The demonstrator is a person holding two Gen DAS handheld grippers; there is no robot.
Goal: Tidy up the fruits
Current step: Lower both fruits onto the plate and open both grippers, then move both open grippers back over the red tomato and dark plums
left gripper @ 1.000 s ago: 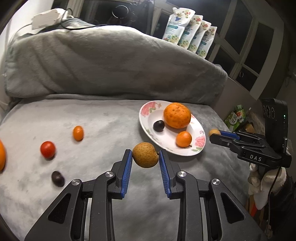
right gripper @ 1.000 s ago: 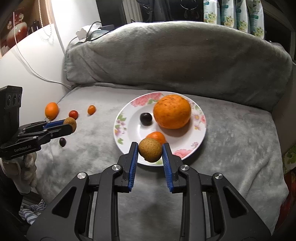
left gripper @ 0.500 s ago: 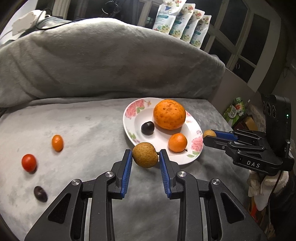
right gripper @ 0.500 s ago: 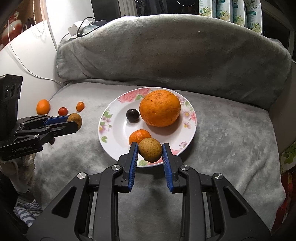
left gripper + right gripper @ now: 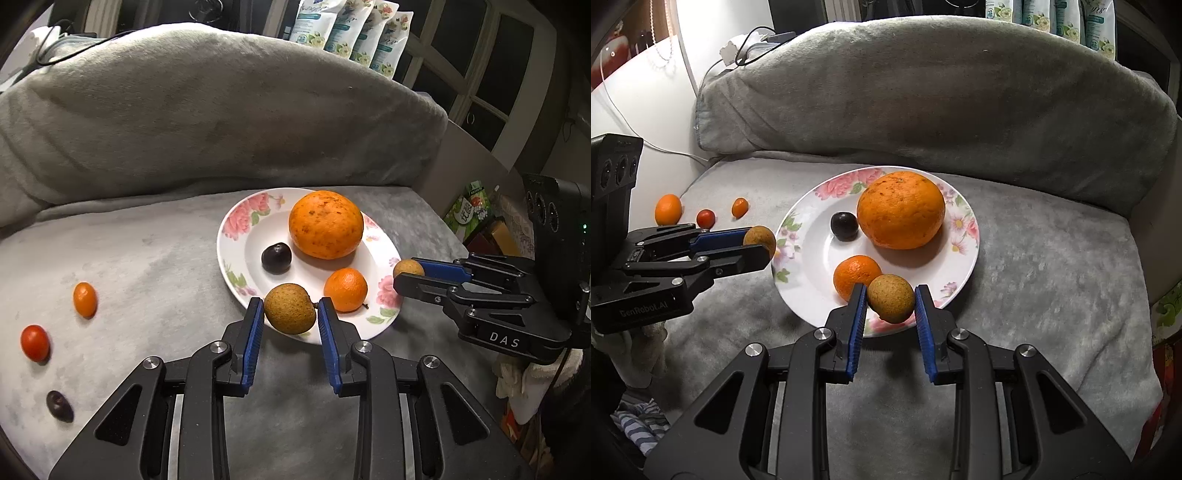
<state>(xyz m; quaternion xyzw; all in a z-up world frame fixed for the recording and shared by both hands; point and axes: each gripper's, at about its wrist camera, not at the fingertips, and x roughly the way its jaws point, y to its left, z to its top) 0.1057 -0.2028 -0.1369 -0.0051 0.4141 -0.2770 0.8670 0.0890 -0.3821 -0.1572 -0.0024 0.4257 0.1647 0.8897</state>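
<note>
Bare plate (image 5: 255, 243) floor lies at nine o'clock of the big orange (image 5: 325, 223); the dark plum (image 5: 276, 258) crowds it.

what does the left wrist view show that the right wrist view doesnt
Only the left wrist view shows the dark fruit lying loose on the grey blanket, and the right gripper from outside.

Only the right wrist view shows a loose mandarin at far left, and the left gripper from outside.

Both show the floral plate with a big orange, a small mandarin and a dark plum, the loose cherry tomato and kumquat, and each gripper shut on a brown fruit.
</note>
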